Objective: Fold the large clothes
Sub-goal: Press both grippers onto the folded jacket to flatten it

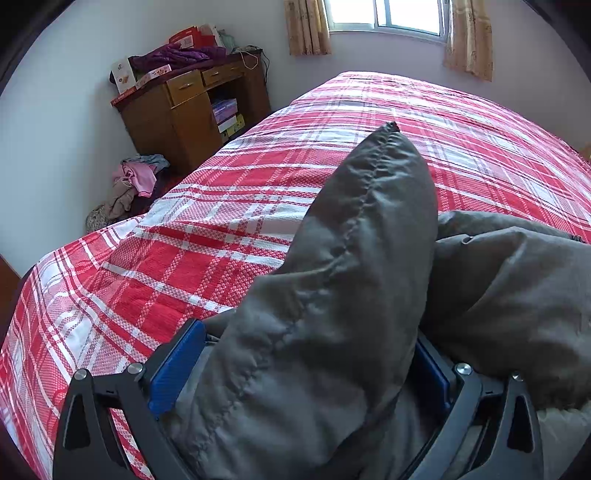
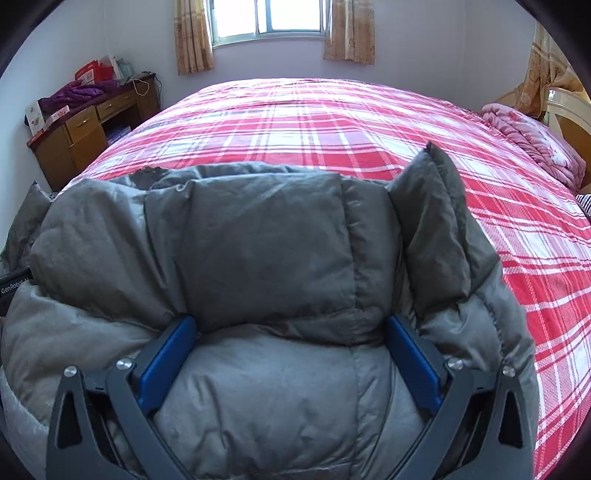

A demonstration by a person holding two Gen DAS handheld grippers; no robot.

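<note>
A puffy grey down jacket lies bundled on the near part of the bed with the red plaid cover. In the left wrist view a padded grey sleeve or flap rises between the blue pads of my left gripper, whose jaws stand wide and open around the cloth. My right gripper straddles a folded grey panel, also wide open, with the padding bulging between its blue pads. A corner of the jacket sticks up at the right.
A wooden desk piled with clothes and boxes stands against the far left wall, with a heap of clothes on the floor beside it. A pink quilt lies at the bed's right end. A curtained window is behind the bed.
</note>
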